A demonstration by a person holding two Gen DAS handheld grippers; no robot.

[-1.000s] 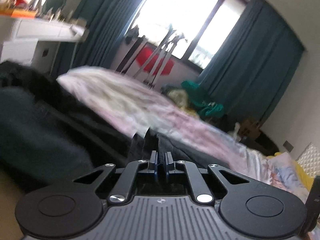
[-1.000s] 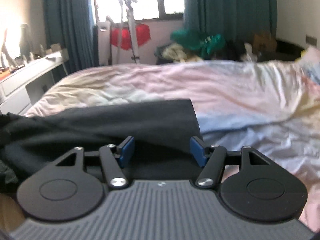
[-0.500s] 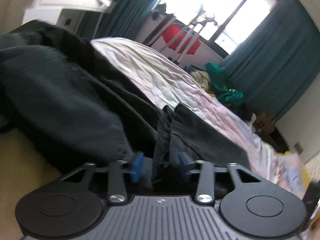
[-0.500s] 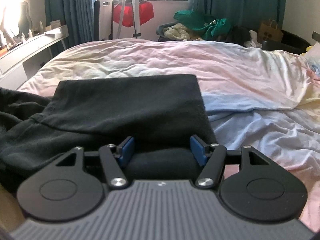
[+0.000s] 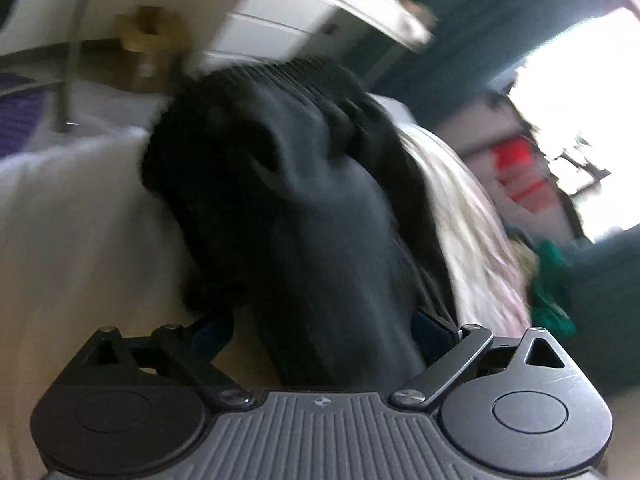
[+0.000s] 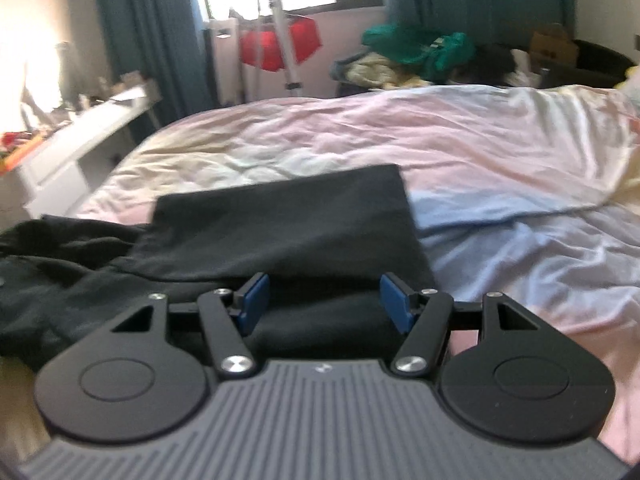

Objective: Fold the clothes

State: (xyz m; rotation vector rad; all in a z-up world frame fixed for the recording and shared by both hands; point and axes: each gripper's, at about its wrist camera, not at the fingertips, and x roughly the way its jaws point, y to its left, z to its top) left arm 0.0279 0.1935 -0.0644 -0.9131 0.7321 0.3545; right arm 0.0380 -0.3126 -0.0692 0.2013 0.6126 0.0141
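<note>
A black garment (image 6: 280, 220) lies folded into a flat rectangle on the pastel bed sheet (image 6: 460, 152). A crumpled dark garment (image 6: 60, 272) sits to its left at the bed's edge. My right gripper (image 6: 325, 300) hovers open just in front of the folded piece's near edge, with nothing between its blue pads (image 6: 254, 300). The left wrist view is blurred and tilted. In it the dark bunched garment (image 5: 304, 208) fills the middle and runs down between the wide-apart fingers of my open left gripper (image 5: 322, 326).
A white desk (image 6: 80, 136) with small items stands left of the bed. Behind the bed are teal curtains, a bright window, a metal rack with a red item (image 6: 280, 44) and a pile of green and yellow clothes (image 6: 420, 48). Bare sheet stretches to the right.
My left gripper was shut on dark fabric, then opened, and has now swung left toward the bunched garment. The right gripper stayed open and rose slightly over the folded piece.
</note>
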